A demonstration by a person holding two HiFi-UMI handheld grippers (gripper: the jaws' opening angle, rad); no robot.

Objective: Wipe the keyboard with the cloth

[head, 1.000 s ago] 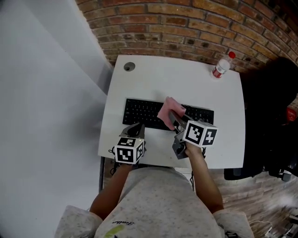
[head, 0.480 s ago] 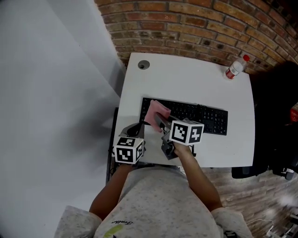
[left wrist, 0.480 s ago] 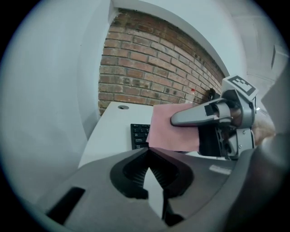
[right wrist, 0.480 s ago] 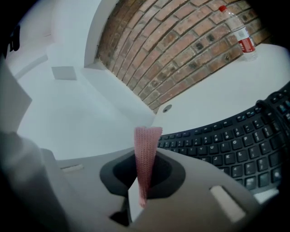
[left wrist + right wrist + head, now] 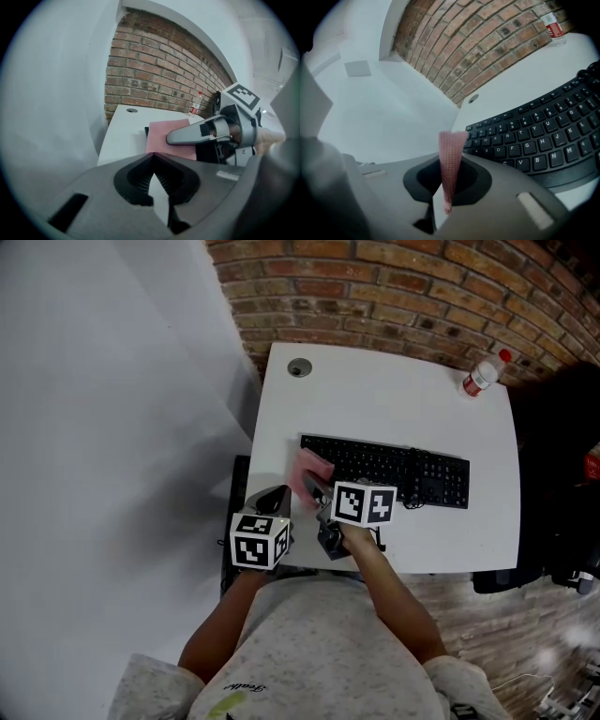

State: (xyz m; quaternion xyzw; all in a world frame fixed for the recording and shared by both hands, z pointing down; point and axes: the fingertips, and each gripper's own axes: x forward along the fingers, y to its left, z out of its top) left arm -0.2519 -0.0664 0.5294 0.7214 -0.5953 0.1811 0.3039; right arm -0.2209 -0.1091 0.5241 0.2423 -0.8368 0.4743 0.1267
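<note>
so my right gripper (image 5: pixel 315 484) clamps the pink cloth (image 5: pixel 308 467) to drag it over the keyboard (image 5: pixel 398 465); my left gripper (image 5: pixel 275 500) sits closed, empty.

Office: white desk (image 5: pixel 375 399), keyboard (image 5: pixel 394 465), brick wall (image 5: pixel 394 287)

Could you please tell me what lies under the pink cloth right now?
The pink cloth, pinched in the right gripper, lies over the left end of the black keyboard. The keys beneath it are hidden.
</note>
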